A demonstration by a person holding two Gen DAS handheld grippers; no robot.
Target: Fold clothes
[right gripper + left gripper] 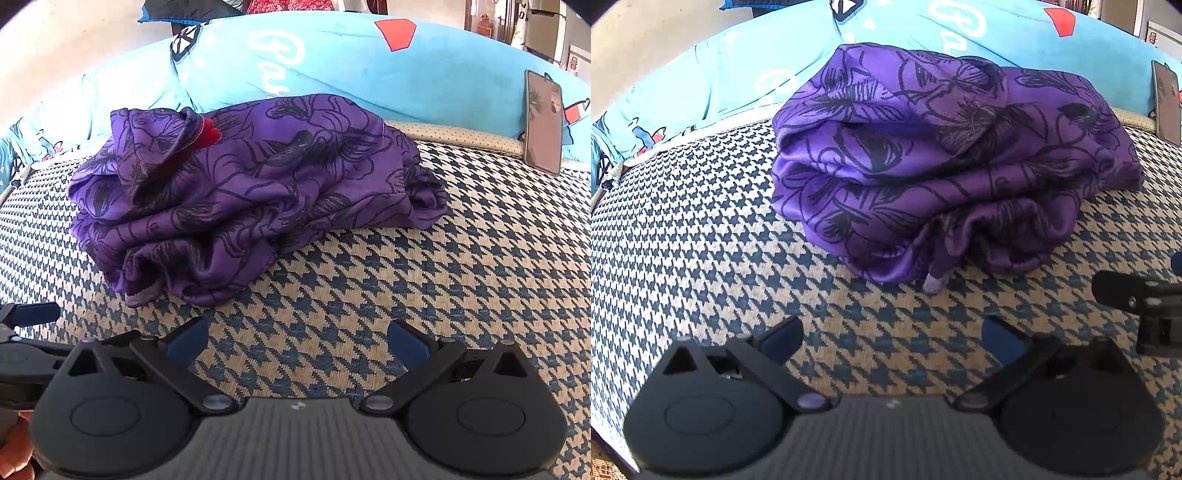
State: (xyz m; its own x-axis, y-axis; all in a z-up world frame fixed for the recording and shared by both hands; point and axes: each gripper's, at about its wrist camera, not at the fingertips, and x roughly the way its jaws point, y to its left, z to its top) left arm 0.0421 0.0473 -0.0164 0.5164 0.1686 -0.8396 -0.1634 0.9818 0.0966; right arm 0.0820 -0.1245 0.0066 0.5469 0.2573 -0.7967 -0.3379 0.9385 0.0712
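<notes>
Both grippers, left (pixel 892 341) and right (pixel 297 345), hover level, jaws wide and empty, before the folded purple garment (pixel 942 162).

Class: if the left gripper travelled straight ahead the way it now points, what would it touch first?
Probably the purple garment. The open left gripper faces its front edge across bare houndstooth cover; nothing lies between, though depth is unclear.

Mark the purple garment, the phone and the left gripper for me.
Purple floral garment (pixel 934 162): left wrist view, middle of the folded bundle.
Phone (pixel 543 123): right wrist view, centre of its screen.
Left gripper (pixel 890 339): left wrist view, midway between its open fingertips.
</notes>
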